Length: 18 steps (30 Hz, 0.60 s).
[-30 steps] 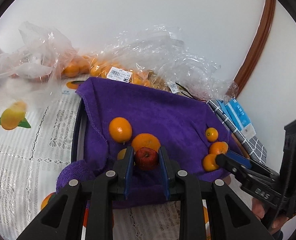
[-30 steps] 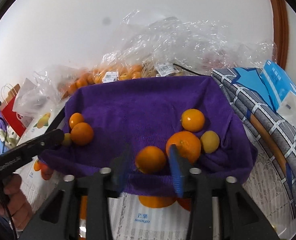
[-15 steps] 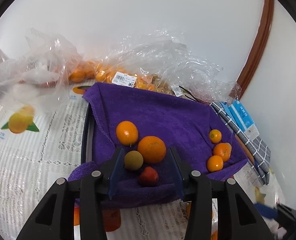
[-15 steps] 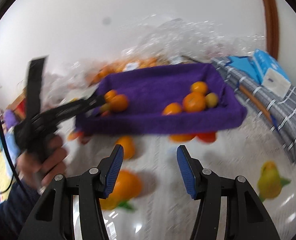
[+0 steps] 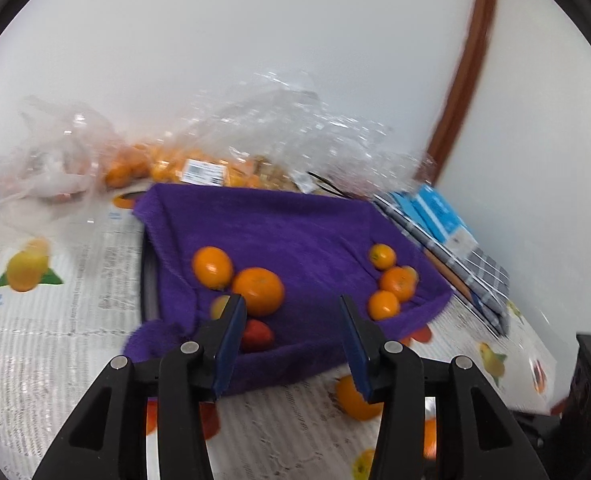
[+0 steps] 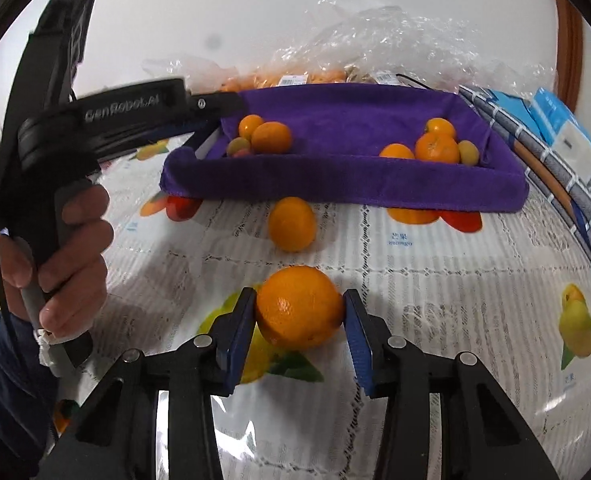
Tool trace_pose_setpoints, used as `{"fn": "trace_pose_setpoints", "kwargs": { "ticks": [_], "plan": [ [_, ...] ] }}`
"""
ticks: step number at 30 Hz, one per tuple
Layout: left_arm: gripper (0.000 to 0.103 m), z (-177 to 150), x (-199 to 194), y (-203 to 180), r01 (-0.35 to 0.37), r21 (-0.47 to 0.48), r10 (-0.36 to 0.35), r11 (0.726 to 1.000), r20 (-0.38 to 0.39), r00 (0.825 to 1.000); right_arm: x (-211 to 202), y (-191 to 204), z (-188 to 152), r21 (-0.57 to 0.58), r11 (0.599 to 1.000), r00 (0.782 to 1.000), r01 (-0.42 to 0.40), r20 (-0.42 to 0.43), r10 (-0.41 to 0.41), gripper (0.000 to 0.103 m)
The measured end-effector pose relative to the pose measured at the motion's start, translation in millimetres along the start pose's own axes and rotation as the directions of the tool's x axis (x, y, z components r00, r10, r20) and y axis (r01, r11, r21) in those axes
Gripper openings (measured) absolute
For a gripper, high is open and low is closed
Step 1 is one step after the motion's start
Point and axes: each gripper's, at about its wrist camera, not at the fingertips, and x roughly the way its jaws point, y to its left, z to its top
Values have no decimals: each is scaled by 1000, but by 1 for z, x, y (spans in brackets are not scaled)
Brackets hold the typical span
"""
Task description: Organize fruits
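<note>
Table (image 6: 455, 280): covered with a white cloth that has fruit pictures on it. Loose fruit waits here to be sorted.
Purple tray (image 6: 335, 188): a tray lined with a soft purple towel, near the wall. I think the towel keeps the fruit from rolling and bumping.
Plastic bags (image 5: 295, 128): crinkly clear bags behind the tray, with more oranges inside.
Left gripper (image 5: 291, 332): its jaws stand apart with nothing between them. It hangs over the near edge of the tray, just above the little red fruit (image 5: 257, 336).
Right gripper (image 6: 299, 322): its jaws are closing on the big orange (image 6: 300, 306), which sits on the cloth in front of the tray. Both blue pads touch its sides, so it can be lifted without slipping.
Two piles: one bunch of oranges (image 6: 271, 136) lies at the tray's left end, another (image 6: 435, 148) at the right end, well apart. That looks like sorting.
Small orange (image 6: 292, 223): on the cloth, just before the tray, not yet picked up.
</note>
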Motion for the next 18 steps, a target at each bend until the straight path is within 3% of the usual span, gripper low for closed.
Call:
{"fn": "trace_pose_setpoints", "kwargs": {
  "ticks": [7, 12, 18],
  "plan": [
    [44, -16, 7, -44, 74, 178, -61, 981, -82, 995, -27, -49, -9, 87, 991, 994, 106, 31, -109, 43],
    [44, -34, 25, -65, 55, 281, -10, 958, -158, 987, -44, -85, -14, 175, 976, 988, 132, 52, -143, 43],
    [44, -42, 40, -66, 28, 305, 41, 952, -218, 975, -57, -105, -15, 219, 964, 982, 148, 82, -170, 43]
  ]
}}
